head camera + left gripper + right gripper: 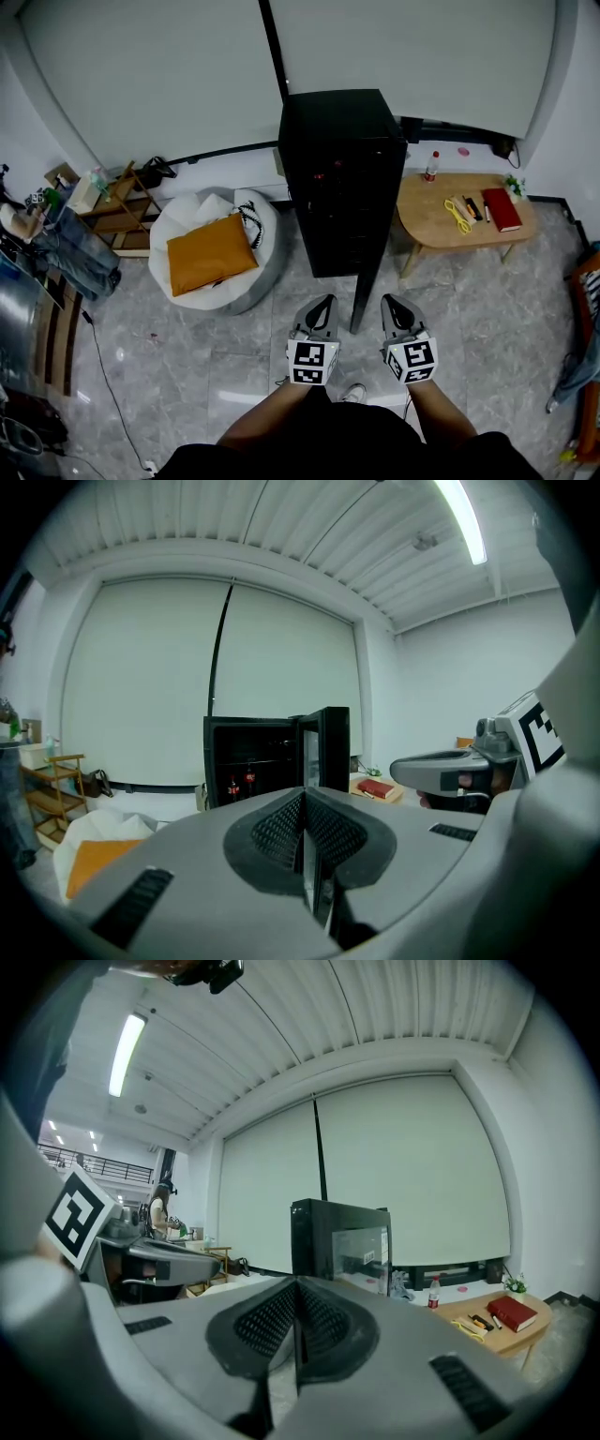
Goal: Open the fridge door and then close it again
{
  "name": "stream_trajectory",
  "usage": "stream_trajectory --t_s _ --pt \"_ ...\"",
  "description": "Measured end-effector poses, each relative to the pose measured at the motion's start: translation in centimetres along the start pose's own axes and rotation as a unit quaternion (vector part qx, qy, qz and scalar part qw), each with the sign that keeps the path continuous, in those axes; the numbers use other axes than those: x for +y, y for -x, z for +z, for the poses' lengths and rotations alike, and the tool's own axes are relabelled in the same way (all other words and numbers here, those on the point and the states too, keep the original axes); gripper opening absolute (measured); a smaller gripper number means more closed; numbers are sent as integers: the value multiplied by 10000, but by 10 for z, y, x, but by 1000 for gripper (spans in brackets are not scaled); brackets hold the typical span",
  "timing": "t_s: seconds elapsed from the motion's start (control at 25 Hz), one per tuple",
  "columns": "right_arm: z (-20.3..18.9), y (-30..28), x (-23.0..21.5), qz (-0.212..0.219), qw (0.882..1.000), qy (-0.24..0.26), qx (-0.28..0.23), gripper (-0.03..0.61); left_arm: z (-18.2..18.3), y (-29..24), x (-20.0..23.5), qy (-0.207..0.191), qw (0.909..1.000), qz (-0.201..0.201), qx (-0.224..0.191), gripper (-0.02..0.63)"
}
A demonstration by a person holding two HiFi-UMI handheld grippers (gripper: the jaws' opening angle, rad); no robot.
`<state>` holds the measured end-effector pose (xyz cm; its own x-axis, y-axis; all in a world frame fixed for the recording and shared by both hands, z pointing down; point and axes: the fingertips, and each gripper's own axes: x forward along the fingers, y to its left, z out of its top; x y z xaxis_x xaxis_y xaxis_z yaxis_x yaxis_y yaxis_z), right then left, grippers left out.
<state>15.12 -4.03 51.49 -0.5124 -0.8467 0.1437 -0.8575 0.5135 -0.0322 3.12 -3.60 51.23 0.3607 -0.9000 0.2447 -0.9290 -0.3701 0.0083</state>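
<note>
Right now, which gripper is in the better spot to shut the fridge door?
Likely the right gripper. The fridge door stands open, edge-on between both shut, empty grippers. The right one is on its glass outer side, so it can push it closed. The left gripper is on the inner side.

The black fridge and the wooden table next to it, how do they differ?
The fridge is black and tall; the table is pale wood and low. The fridge is a box with its door swung open; the table is a flat top on legs. The table carries a red book and a bottle on top; the fridge holds small bottles inside. Both stand on the grey tiled floor.
</note>
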Motion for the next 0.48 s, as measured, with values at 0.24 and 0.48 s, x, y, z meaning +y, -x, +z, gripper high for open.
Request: stream_trajectory --t_s 0.24,0.48 --pt "4 -9 6 81 10000 15 -23 18 3 4 14 53 9999 137 -59 21" --pt "8 -20 -3 13 10000 35 -8 18 0 6 27 91 9997 239 22 21"
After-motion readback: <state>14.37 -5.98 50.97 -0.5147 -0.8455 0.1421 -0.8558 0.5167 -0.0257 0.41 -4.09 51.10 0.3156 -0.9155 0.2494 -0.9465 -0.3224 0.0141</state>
